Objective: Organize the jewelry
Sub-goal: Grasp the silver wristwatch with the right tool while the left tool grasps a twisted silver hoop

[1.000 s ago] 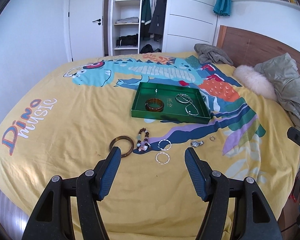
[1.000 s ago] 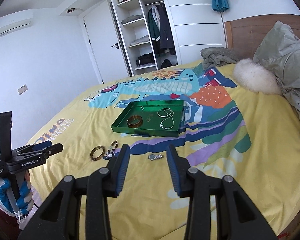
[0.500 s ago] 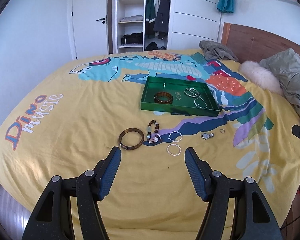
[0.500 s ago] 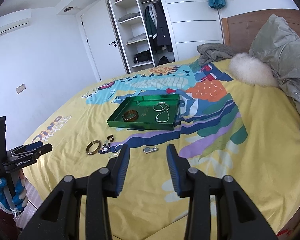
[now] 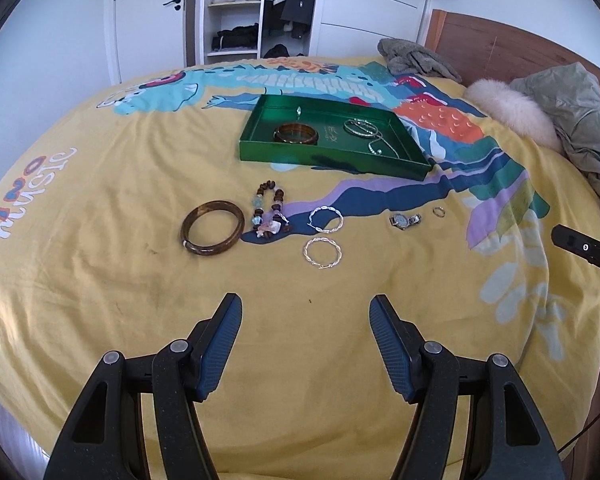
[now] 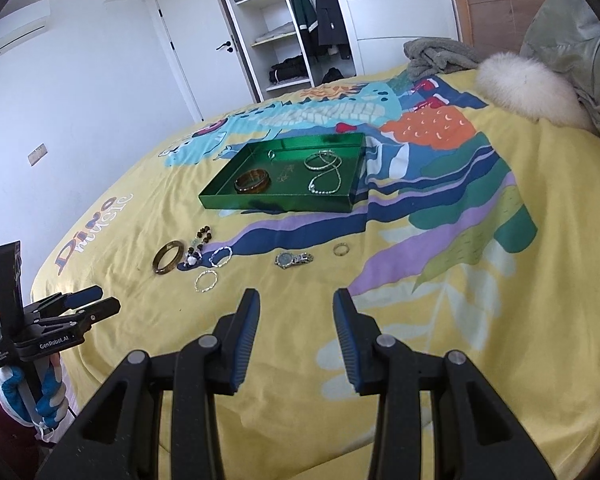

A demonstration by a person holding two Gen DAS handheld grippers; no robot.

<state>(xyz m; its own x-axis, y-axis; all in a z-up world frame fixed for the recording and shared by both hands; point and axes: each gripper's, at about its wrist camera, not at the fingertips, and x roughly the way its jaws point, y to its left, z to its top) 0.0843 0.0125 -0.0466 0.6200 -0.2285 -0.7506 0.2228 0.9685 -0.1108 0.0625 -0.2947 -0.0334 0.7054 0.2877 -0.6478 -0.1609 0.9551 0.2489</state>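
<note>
Bedroom, with an open wardrobe at the far wall, and under my grippers a yellow dinosaur-print bedspread (image 5: 100, 200) that serves as the work surface. My left gripper (image 5: 306, 344) hangs over the near edge of the bed with its jaws well apart and nothing between them; my right gripper (image 6: 296, 330) stands narrower, also empty, its pads clear of the cloth.

Loose pieces lie in a row ahead of me: a brown bangle (image 5: 212, 227), a beaded bracelet (image 5: 269, 213) touching it on one side, two twisted silver hoops (image 5: 323, 236), then, well apart, a wristwatch (image 6: 293, 259) and a small ring (image 6: 340, 249).

I judge the soft bedding to be the main hazard. If I press down for a flat hoop or the ring, the pads may pinch fabric and drag its neighbours along, or sink the piece into a fold. The ring is thin enough to slip from the pads. The bracelet's beads could snag the bangle if I lift either carelessly.

Farther back sits the green tray (image 5: 260, 152), shallow-walled. It holds a second brown bangle (image 5: 296, 133), silver bangles (image 5: 359, 127), a silver chain (image 5: 380, 146) and, near the far wall, one tiny piece I cannot identify.
</note>
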